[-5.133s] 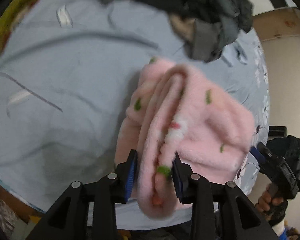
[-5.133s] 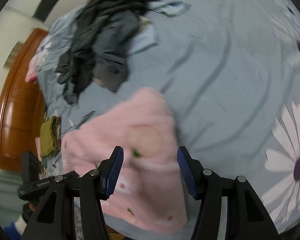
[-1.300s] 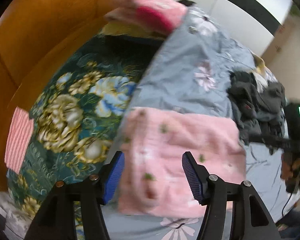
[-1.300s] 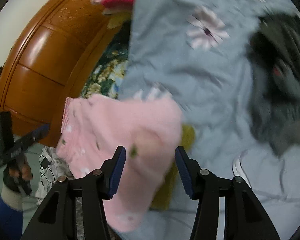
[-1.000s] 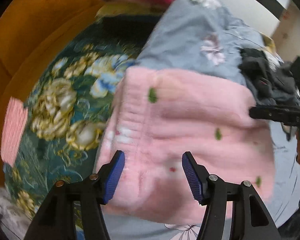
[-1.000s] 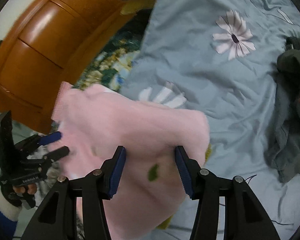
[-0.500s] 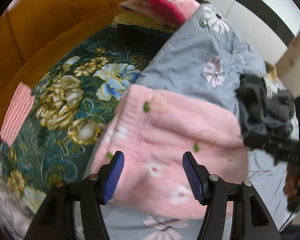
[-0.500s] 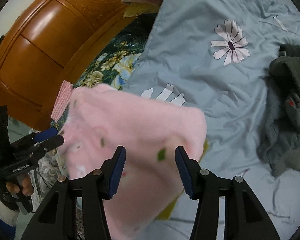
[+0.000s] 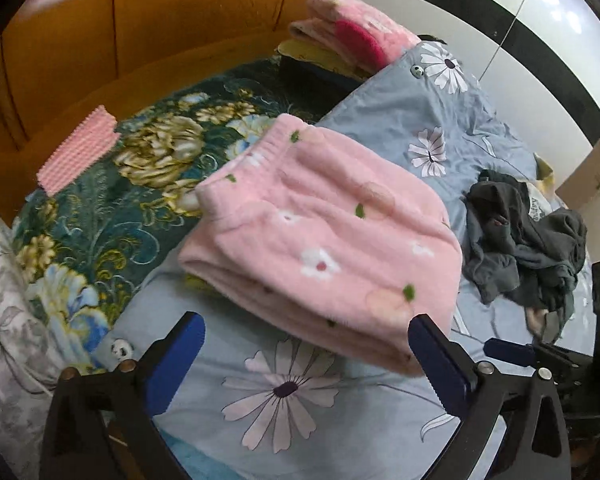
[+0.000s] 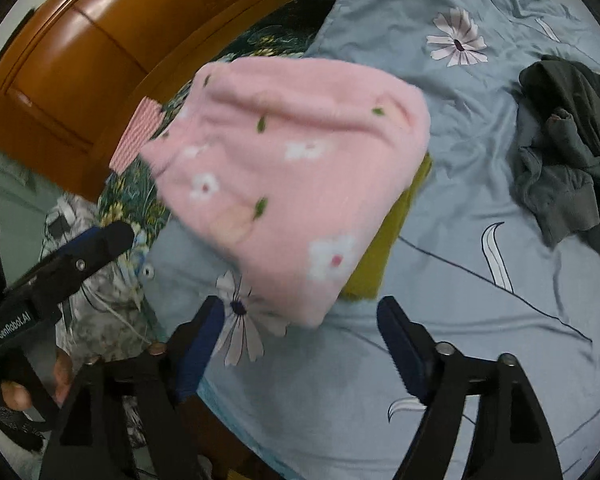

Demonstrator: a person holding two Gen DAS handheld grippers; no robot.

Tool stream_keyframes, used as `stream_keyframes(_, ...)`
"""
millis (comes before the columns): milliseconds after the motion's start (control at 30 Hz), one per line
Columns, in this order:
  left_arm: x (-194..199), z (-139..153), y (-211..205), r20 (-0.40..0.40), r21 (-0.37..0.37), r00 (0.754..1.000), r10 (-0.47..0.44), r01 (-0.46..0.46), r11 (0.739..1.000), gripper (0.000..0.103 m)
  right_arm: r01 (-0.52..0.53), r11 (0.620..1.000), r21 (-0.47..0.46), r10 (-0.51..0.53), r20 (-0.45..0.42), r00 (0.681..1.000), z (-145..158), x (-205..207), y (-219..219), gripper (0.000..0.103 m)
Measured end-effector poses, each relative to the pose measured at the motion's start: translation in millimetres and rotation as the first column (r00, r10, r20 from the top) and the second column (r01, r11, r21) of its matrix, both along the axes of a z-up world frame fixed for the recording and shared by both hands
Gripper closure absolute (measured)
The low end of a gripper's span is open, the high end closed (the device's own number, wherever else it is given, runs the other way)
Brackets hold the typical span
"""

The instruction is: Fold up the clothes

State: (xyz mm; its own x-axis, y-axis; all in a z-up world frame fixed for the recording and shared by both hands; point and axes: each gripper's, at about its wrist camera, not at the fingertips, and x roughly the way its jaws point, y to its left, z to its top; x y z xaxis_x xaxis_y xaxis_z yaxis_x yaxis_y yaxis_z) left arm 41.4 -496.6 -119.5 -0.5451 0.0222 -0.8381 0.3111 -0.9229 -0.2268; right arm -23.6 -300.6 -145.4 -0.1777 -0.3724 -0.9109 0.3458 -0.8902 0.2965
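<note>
A folded pink fleece garment [image 9: 320, 232] with small flowers lies on a yellow-green garment [image 10: 384, 240] on the blue daisy-print duvet [image 9: 284, 392]. In the right wrist view the pink garment [image 10: 284, 176] looks slightly blurred. My left gripper [image 9: 306, 360] is just short of its near edge, jaws opening wide, nothing between the pads. My right gripper [image 10: 300, 340] is likewise back from the garment, jaws opening, and empty. The right gripper's tip [image 9: 504, 350] shows in the left wrist view. The left gripper [image 10: 100, 240] and the hand [image 10: 20, 392] holding it show in the right wrist view.
A heap of dark grey clothes [image 9: 528, 232] lies on the duvet to the right. A dark green floral blanket [image 9: 100, 200] with a pink striped cloth [image 9: 76, 156] lies left, against a wooden headboard [image 9: 140, 40]. Folded pink items [image 9: 352, 32] are stacked at the far end.
Both grippers have opened wide and drawn back from the pink garment. It was between their jaws before and now rests free on the yellow-green garment.
</note>
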Motion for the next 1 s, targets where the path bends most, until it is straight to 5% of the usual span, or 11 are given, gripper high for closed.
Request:
stream_keyframes(100,9,3,3,0.021,-0.036,1.000,0.015,-0.015,0.999,0.000,-0.017,1.000,0.014,0.017,-0.025,1.000,6,11,-2,0.017)
stream_keyframes(200,16,5,4,0.040,-0.074,0.998,0.042,-0.039,0.996,0.000,-0.036,0.999,0.020,0.037,-0.052,0.998,13,21,-6,0.000)
stream_keyframes(433,27,10,-5,0.038,-0.071,0.992,0.119,-0.116,0.991,0.000,-0.060,0.997,0.055,0.065,-0.097,0.993,28,37,-9,0.000)
stream_keyframes(733,31,16,-1,0.016,-0.044,0.994,0.109,-0.108,0.993,0.000,-0.076,0.991,0.108,0.092,-0.145,0.985,41,44,-8,0.000)
stream_keyframes(1000,35,5,7,0.056,-0.112,0.991,0.121,-0.115,0.987,0.000,-0.087,0.986,0.141,0.108,-0.148,0.983,40,47,-10,0.000)
